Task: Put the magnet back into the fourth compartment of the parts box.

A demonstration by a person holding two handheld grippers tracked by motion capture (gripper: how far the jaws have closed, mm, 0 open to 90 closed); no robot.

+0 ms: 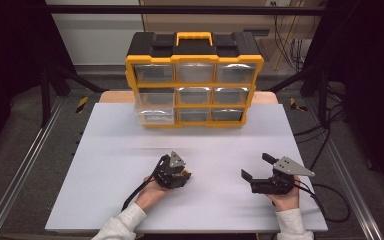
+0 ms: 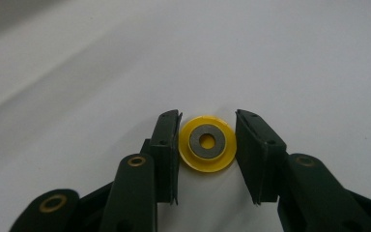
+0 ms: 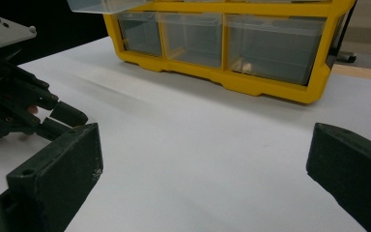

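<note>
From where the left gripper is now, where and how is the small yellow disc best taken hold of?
Take the yellow disc by its outer rim, fingers on opposite sides, coming down from above. It lies flat on the white table and is thin, so only its round edge offers a hold. The left gripper already straddles it; the grey ring on top gives nothing to pinch.

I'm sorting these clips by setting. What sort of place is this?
Probably a lab or workshop bench rigged for recording. A white table sits inside a dark metal frame, cables run across the floor, and a yellow parts organizer with clear drawers stands at the back.
</note>
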